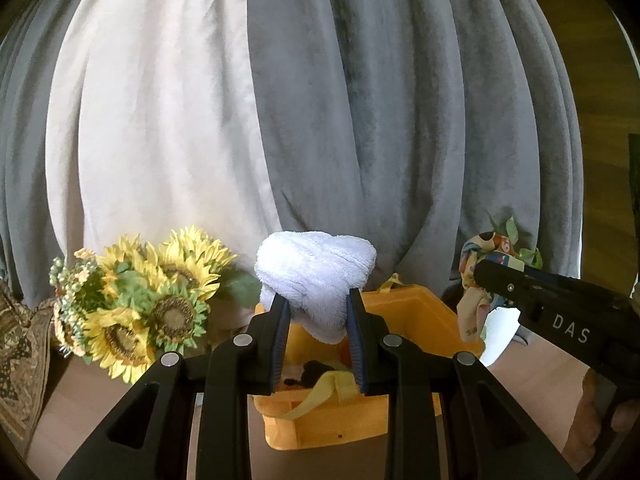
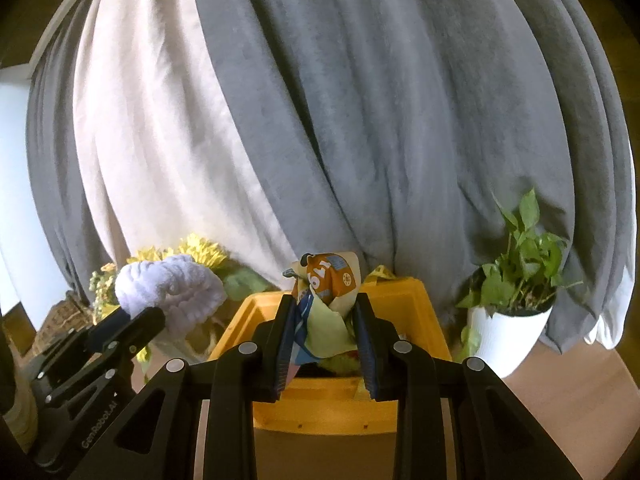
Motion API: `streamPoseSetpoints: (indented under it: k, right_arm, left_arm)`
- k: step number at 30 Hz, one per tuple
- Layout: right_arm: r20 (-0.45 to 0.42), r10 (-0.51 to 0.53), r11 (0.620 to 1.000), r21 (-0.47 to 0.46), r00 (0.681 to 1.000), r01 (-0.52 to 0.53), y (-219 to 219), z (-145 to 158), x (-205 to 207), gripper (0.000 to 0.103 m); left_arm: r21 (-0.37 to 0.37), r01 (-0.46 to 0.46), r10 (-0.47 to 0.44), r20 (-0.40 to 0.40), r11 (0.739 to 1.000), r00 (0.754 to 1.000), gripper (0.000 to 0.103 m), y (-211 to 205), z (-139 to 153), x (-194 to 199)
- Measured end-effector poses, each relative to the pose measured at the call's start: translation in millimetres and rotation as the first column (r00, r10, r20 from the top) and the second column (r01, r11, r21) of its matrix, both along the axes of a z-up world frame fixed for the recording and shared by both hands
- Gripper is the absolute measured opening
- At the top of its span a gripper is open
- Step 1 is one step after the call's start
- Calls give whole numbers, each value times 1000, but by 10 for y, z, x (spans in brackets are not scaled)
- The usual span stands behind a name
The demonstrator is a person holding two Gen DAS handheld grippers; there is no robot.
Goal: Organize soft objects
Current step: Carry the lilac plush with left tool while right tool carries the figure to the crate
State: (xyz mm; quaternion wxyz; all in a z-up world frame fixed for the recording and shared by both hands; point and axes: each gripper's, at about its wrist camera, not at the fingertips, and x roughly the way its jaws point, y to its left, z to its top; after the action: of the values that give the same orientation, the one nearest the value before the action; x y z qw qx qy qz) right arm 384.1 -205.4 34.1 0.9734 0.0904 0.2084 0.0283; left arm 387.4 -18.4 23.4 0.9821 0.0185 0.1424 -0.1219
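Observation:
My left gripper [image 1: 318, 304] is shut on a bunched white towel [image 1: 316, 276], held up above the yellow bin [image 1: 420, 312]. In the right wrist view that white towel [image 2: 172, 288] hangs at the left beside the bin, in the left gripper [image 2: 120, 318]. My right gripper [image 2: 324, 308] is shut on a crumpled patterned cloth [image 2: 326, 284], orange and pale green, over the yellow bin [image 2: 424, 312]. The left wrist view shows the patterned cloth [image 1: 478, 276] at the right, with the right gripper [image 1: 486, 274] clamped on it. Yellow and dark soft items [image 1: 320, 380] lie inside the bin.
A bunch of sunflowers [image 1: 152, 304] stands left of the bin. A potted green plant [image 2: 516, 292] in a white pot stands to its right. Grey and white curtains [image 2: 360, 120] hang close behind. The bin rests on a wooden surface [image 2: 568, 396].

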Motion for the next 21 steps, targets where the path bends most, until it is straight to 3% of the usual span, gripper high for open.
streamPoseSetpoints:
  k: [21]
  right_arm:
    - [-108,-56,998,-26,993,54,-128,-388,813,30]
  left_arm:
    - [35,18,-13,-133,999,991,27,-169,-422,885]
